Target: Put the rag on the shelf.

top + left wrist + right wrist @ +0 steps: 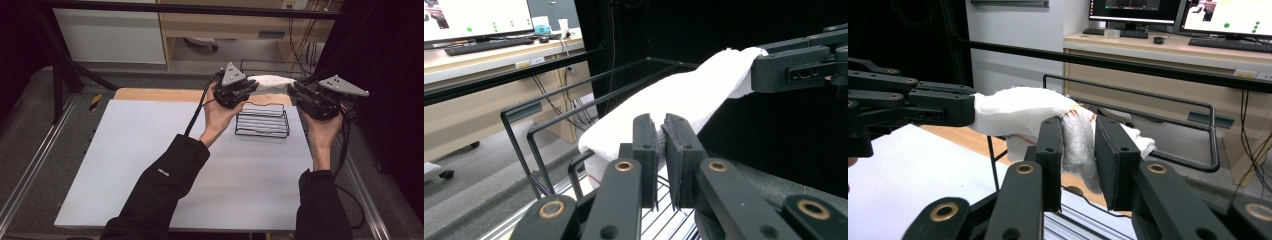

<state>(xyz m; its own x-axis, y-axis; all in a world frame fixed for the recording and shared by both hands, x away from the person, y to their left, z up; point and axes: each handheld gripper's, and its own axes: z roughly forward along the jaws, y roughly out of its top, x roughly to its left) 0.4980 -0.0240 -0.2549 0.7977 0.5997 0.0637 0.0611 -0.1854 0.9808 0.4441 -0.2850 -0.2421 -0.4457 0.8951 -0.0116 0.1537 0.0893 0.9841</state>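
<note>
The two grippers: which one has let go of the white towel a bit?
The right gripper: a gap shows between its pads and the white towel. The left gripper pinches its end tight.

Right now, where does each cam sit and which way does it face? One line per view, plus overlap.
High view: fixed above the person's side, looking forward and down on the table; both forearms enter from the bottom, holding the left hand-held gripper and right hand-held gripper.
Left gripper view: rides the left hand-held gripper, looking along its jaws at the white cloth.
Right gripper view: rides the right hand-held gripper, facing the cloth and a desk with monitors.
Shared: cloth and wire rack appear in all three.
</note>
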